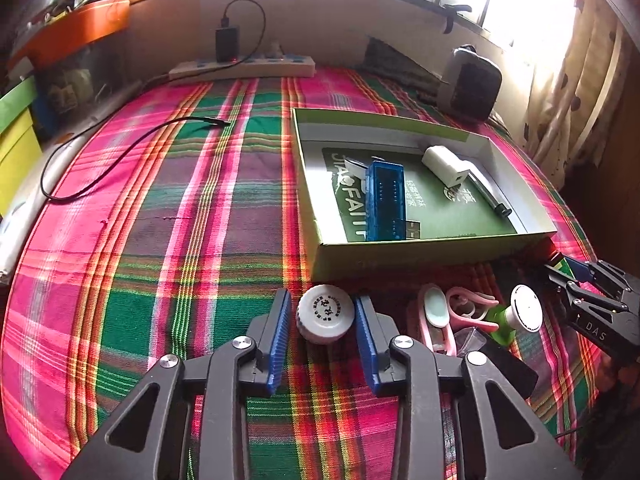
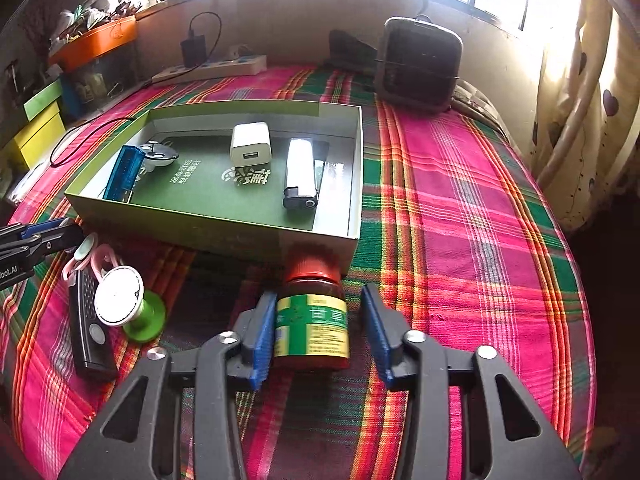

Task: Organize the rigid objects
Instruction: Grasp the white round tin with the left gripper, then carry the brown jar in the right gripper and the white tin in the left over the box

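Note:
A green cardboard box (image 1: 436, 248) (image 2: 224, 226) lies on the plaid cloth and holds a blue USB device (image 1: 386, 200) (image 2: 122, 176), a white charger (image 1: 444, 164) (image 2: 250, 144) and a white lighter-like item (image 2: 300, 174). My left gripper (image 1: 322, 320) is open with a white round jar (image 1: 325, 314) between its fingers, not clamped. My right gripper (image 2: 316, 328) is open around a brown bottle with a red cap and green label (image 2: 312, 316), lying on the cloth in front of the box.
Between the grippers lie a green spool with a white top (image 1: 520, 312) (image 2: 124, 304), pink scissors-like items (image 1: 436, 316) and a black remote (image 2: 90, 320). A power strip (image 1: 244, 66), a black cable (image 1: 120, 160) and a dark radio (image 2: 416, 64) are at the back. A curtain (image 2: 580, 100) hangs at right.

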`<action>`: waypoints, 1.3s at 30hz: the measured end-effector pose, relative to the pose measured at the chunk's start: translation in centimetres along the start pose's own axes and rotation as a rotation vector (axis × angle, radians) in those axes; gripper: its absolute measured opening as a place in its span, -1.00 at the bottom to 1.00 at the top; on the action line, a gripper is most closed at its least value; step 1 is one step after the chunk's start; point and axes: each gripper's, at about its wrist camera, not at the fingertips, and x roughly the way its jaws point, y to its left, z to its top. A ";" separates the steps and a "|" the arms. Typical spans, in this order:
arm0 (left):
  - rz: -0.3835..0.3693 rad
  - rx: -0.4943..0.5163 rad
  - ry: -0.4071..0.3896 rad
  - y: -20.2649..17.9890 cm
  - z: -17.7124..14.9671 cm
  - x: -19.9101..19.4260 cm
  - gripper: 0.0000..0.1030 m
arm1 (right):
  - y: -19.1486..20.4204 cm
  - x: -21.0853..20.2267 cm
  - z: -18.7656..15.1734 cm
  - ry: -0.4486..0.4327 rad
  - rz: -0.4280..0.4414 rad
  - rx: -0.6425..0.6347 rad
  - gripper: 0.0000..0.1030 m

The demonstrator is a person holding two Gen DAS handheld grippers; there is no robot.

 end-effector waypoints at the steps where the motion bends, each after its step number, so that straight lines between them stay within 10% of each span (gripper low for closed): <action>1: 0.002 -0.001 -0.001 0.0 0.0 0.0 -0.46 | -0.1 0.0 0.0 0.000 -0.002 0.001 -0.24; 39: -0.009 -0.015 -0.005 0.3 0.0 -0.2 -0.47 | -0.9 -0.3 -0.3 0.006 0.024 0.049 -0.36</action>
